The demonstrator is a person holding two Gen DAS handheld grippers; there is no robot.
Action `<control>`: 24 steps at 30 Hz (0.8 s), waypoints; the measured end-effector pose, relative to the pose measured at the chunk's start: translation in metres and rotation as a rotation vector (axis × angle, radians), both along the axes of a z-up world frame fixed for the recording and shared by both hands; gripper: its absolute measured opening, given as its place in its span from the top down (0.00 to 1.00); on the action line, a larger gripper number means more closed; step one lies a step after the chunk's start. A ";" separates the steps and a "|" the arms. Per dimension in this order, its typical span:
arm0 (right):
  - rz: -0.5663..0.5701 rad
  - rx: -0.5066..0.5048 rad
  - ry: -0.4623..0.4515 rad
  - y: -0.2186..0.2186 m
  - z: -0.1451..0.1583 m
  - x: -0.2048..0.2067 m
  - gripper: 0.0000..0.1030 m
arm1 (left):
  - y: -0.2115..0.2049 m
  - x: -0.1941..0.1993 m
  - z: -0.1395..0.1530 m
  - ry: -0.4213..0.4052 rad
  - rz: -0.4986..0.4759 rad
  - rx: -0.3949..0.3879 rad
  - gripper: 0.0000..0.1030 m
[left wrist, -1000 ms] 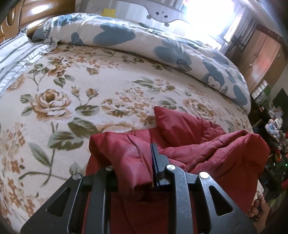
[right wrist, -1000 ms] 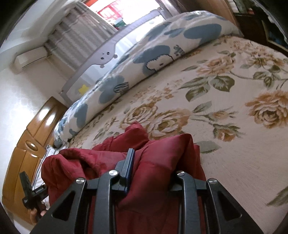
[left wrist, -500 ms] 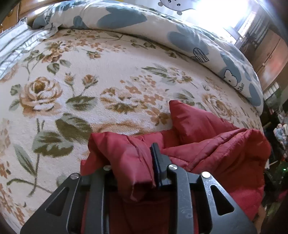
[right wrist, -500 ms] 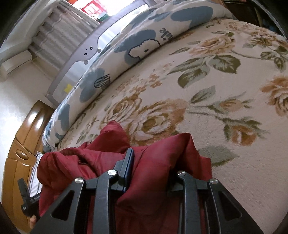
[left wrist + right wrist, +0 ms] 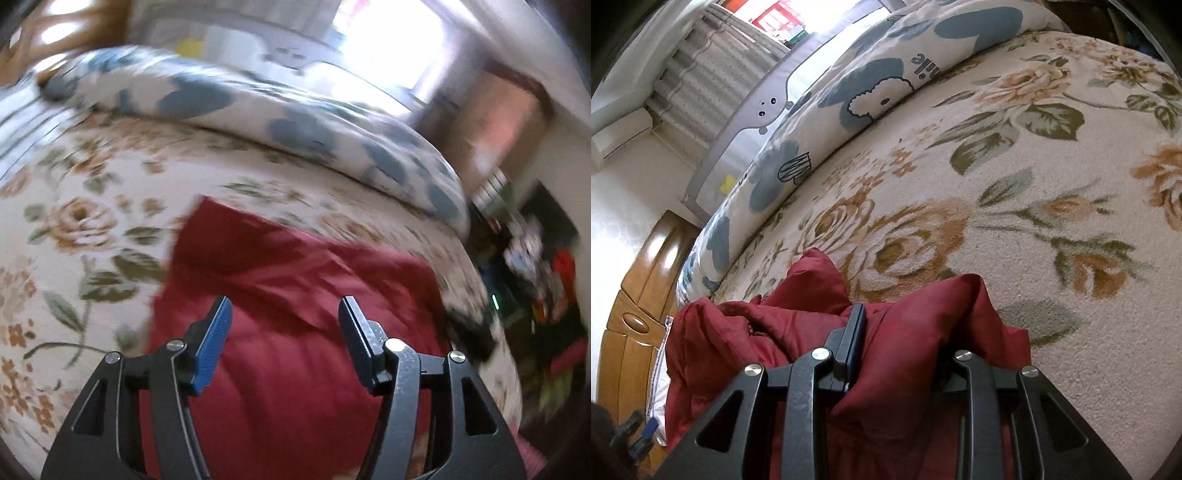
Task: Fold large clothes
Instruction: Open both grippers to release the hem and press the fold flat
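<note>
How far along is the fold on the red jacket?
Partly done: the red jacket lies doubled over on the floral blanket. The left tongs have just opened and hold nothing. The right tongs grip a bunched edge; that side remains to lay down and smooth.

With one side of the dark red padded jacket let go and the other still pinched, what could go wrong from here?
1. The left gripper has just been opening, with nothing between its jaws; the dark red padded jacket lies rumpled beneath it, so the fold may come out uneven.
2. The right gripper pinches a thick bunch; pulling might drag the jacket across the floral bedspread and undo the fold.
</note>
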State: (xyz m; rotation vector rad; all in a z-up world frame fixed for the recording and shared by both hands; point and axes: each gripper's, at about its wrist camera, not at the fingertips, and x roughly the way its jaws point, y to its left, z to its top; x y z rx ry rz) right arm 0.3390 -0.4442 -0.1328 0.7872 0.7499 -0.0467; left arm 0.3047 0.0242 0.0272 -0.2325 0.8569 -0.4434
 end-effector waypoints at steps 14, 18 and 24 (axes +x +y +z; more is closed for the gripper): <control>0.078 -0.184 -0.057 0.018 0.075 -0.033 0.49 | -0.094 0.002 -0.081 0.035 -0.122 0.327 0.40; 0.159 -0.308 -0.153 0.048 0.109 -0.069 0.25 | -0.098 0.010 -0.082 0.025 -0.110 0.354 0.40; 0.406 -0.386 -0.049 0.101 0.084 -0.057 0.24 | -0.102 0.009 -0.084 0.028 -0.099 0.364 0.39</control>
